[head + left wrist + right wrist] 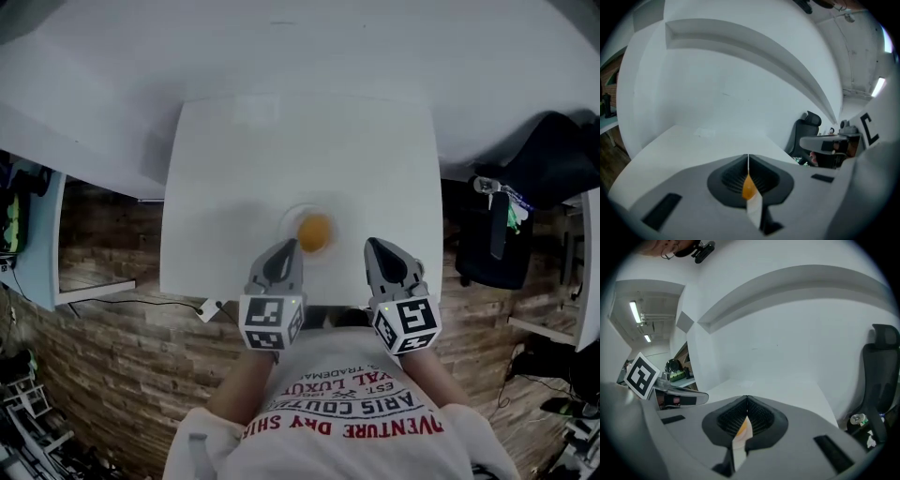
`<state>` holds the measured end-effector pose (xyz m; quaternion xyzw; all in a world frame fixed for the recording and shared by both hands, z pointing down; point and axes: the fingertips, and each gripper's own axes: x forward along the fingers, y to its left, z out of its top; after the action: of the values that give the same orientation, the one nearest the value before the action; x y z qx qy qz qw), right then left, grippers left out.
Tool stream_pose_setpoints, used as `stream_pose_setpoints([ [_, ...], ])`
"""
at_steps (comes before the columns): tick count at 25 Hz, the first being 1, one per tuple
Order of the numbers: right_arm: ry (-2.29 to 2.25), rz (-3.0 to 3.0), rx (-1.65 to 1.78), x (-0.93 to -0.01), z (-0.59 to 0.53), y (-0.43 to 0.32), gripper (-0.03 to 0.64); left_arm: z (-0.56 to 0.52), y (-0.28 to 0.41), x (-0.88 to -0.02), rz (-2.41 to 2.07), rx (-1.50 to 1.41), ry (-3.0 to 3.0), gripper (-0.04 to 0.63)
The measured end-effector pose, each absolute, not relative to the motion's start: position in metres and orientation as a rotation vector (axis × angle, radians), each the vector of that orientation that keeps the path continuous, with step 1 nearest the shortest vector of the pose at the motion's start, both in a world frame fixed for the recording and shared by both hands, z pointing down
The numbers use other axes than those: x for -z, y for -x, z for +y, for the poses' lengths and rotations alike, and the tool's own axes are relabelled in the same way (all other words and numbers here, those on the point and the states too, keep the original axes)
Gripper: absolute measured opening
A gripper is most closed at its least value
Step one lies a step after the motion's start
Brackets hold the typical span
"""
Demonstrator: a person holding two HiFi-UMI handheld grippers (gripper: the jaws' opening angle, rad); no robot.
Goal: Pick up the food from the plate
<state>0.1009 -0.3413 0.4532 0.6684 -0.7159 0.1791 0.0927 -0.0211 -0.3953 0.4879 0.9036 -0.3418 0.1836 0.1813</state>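
Note:
An orange round piece of food (315, 232) lies on a pale, see-through plate (287, 217) near the front edge of the white table (300, 150). My left gripper (286, 247) hovers just left of the plate, shut with nothing in it. My right gripper (374, 247) sits to the plate's right, also shut and empty. In the left gripper view the jaws (748, 158) meet in a line, and the food (749, 187) shows through the slit below them. The right gripper view has the same closed jaws (747, 400) with a sliver of food (740, 429) beneath.
A black office chair (525, 211) with hanging items stands right of the table; it also appears as the chair (880, 380) in the right gripper view. A pale shelf (33, 244) is at the left. A white wall backs the table. Wood-plank floor lies around.

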Motion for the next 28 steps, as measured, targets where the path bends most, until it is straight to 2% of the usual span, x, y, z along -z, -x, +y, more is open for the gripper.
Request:
stream_pose_setpoints([
  [4,-1.969,-2.081,-0.594,-0.471,-0.352,-0.111,0.011,-0.398,0.007,-0.508,-0.887,-0.596,-2.533,0.005],
  [5,-1.961,-2.075,-0.609,-0.475,-0.353,-0.113,0.011,-0.398,0.004,-0.514,-0.867,-0.612,-2.517,0.022],
  [10,-1.905,-2.072,-0.648,-0.491,-0.364,-0.122,0.011,-0.4,-0.014,-0.548,-0.771,-0.702,-2.455,0.247],
  [15,-1.869,-2.071,-0.68,-0.505,-0.368,-0.133,0.011,-0.397,-0.029,-0.586,-0.708,-0.847,-2.442,0.382],
  [20,-1.796,-2.076,-0.756,-0.53,-0.367,-0.129,0.011,-0.393,-0.036,-0.612,-0.655,-0.988,-2.409,0.411],
  [28,-1.712,-2.071,-0.76,-0.549,-0.369,-0.13,0.011,-0.402,-0.04,-0.639,-0.664,-1.132,-2.365,0.41],
])
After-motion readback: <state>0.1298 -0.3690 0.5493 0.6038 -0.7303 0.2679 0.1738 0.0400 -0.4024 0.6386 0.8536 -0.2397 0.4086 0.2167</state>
